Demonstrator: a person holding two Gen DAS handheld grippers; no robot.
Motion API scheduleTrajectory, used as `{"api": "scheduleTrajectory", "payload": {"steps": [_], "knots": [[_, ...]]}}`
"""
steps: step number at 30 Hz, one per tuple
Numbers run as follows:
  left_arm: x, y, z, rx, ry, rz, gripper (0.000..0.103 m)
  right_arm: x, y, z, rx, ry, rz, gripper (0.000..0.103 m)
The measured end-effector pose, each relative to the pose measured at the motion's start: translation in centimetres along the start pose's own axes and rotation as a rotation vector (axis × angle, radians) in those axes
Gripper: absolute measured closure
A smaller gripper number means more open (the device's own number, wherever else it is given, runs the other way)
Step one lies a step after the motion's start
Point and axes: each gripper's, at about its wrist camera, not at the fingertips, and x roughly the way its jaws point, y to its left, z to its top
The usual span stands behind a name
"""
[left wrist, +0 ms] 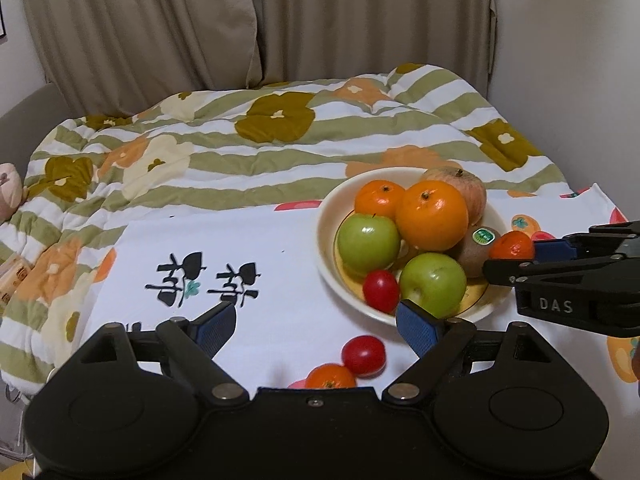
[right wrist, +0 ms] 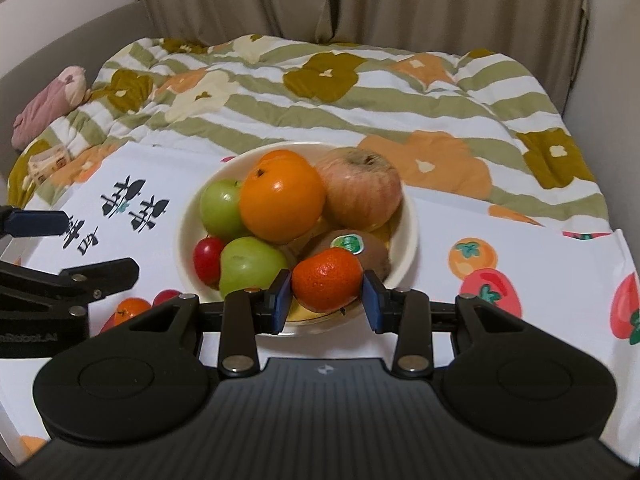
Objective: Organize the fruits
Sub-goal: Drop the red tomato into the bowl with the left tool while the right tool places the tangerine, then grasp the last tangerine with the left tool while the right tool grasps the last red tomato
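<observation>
Cream bowl (right wrist: 408,216) full of fruit; right jaws on mandarin (right wrist: 326,278); left jaws wide

Both tools are matte black plastic. The left hand-held gripper (left wrist: 316,326) has two rounded lobes with shallow circular recesses, triangular cut-outs, and flat link arms pinned with silver rivets; a small screw sits at the centre of its top edge. Its fingers (left wrist: 420,326) carry blue, finely textured pads. The right hand-held gripper (right wrist: 326,300) has the same build, plus a ribbed body and a small embossed mark. White letters "DAS" show on its side.
</observation>
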Motion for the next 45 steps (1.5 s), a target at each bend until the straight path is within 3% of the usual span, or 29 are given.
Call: {"api": "scheduleTrajectory", "payload": {"steps": [10, 11, 12, 14, 17, 32, 45], "knots": [[-1.0, 0.8, -0.8, -0.021, -0.003, 0.033, 0.013, 0.6, 0.5, -0.3, -0.027, 0.007, 0.016, 0.050], [-1.2, 0.7, -0.9, -0.022, -0.005, 0.034, 0.013, 0.6, 0.5, -0.3, -0.026, 0.004, 0.014, 0.044], [-1.3, 0.7, -1.0, -0.023, -0.008, 0.036, 0.013, 0.5, 0.5, -0.3, -0.026, -0.002, 0.012, 0.028], [-1.6, 0.6, -1.1, -0.024, -0.013, 0.037, 0.013, 0.2, 0.6, -0.3, -0.033, -0.010, -0.008, 0.015], [-2.2, 0.5, -1.4, -0.021, -0.021, 0.044, 0.013, -0.7, 0.5, -0.4, -0.045, -0.037, -0.024, 0.009], [-6.5, 0.0, -2.3, -0.006, -0.078, 0.067, 0.013, -5.6, 0.4, -1.3, -0.031, -0.090, -0.036, 0.009], [-10.0, 2.2, -3.4, 0.092, -0.139, -0.018, 0.012, -11.2, 3.0, -1.9, 0.058, -0.118, -0.094, 0.004]]}}
